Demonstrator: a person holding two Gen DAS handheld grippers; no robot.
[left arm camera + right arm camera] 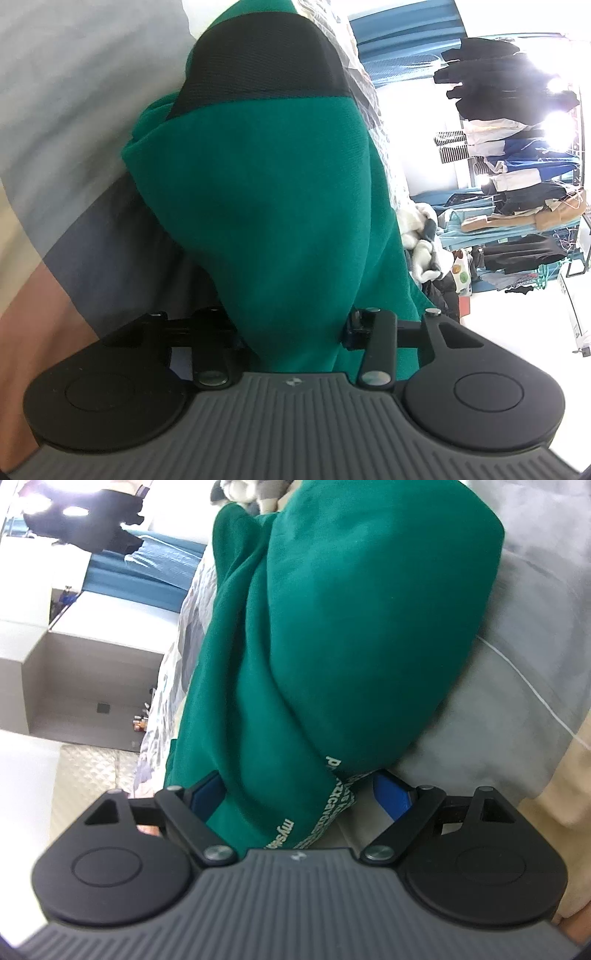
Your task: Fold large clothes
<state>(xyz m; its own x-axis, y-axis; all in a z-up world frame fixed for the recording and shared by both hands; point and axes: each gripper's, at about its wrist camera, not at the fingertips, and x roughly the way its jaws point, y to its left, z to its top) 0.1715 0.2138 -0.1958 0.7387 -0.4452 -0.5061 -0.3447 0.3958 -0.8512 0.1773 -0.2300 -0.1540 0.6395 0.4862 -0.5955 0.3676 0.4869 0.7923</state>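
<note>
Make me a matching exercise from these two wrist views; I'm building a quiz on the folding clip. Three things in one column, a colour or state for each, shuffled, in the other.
Things:
1. green garment
2. black band on the garment
3. white lettering

Descriptions:
A. runs along the fabric's edge, close to the right gripper
B. held by both the left gripper and the right one
C. crosses the fabric far from the left gripper

Pairs: 1-B, 2-C, 3-A
</note>
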